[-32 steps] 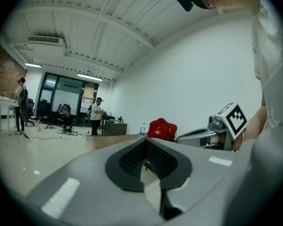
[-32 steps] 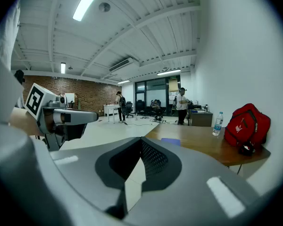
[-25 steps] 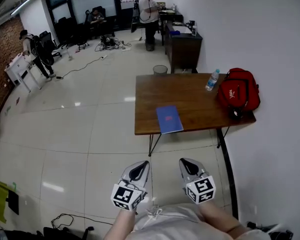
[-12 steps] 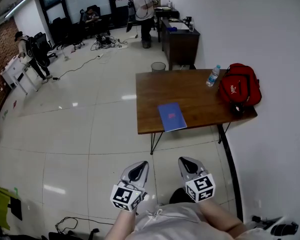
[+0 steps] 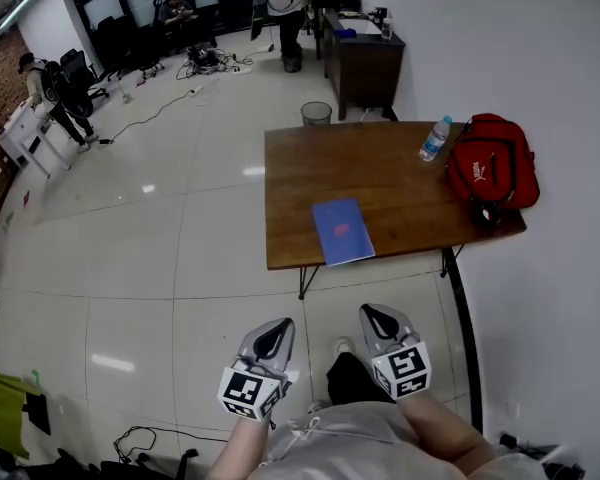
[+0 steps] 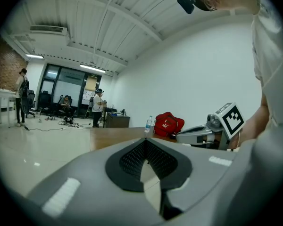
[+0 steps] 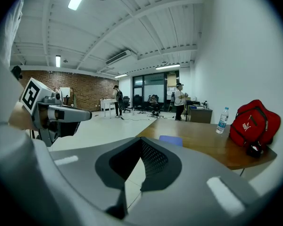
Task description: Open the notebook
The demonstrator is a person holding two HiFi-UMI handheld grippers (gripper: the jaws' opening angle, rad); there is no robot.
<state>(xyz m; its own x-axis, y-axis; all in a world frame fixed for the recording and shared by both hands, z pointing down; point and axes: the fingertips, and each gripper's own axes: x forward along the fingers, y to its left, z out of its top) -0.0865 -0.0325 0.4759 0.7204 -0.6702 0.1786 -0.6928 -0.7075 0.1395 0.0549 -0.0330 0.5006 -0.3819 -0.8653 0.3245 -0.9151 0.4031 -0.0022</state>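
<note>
Not started. Blue notebook point(image 5: 342, 231) lies closed near the bench point(image 5: 320, 163) front edge, at 12 o'clock, well apart from us. We hold left gripper point(image 5: 277, 333) and right gripper point(image 5: 375, 320) fingers pressed together, empty.

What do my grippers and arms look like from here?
Both the left gripper and right gripper are grey, pointed shells with black meshed pads. Each carries a white cube with black square markers. The person wears a white top.
</note>
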